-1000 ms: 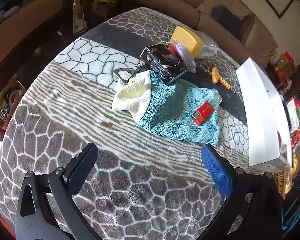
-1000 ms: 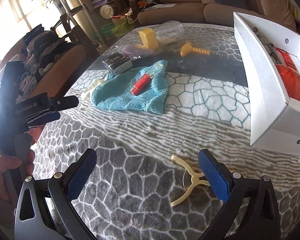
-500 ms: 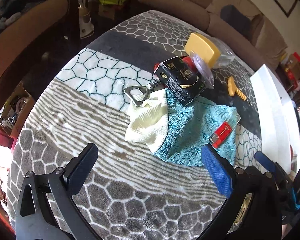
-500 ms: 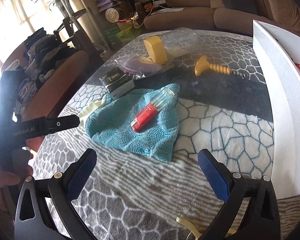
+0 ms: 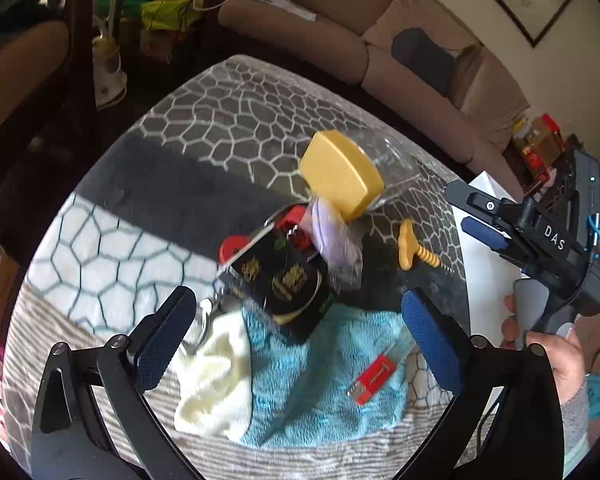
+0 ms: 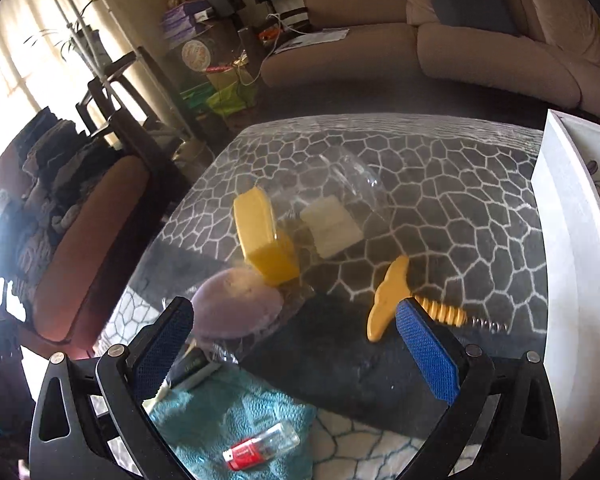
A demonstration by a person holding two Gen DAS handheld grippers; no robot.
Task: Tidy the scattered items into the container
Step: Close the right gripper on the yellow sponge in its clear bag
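Both grippers [image 5: 296,334] [image 6: 296,354] apparently wide, empty

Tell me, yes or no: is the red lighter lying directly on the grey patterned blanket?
No. The red lighter lies on the teal towel, which is spread over the blanket.

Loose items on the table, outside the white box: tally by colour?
Yellow: 2, jar lid, corkscrew
Red: 2, USB stick, opener
Black: 1, box
Purple: 1, pouch
Teal: 1, towel
Cream: 1, cloth
Total: 8
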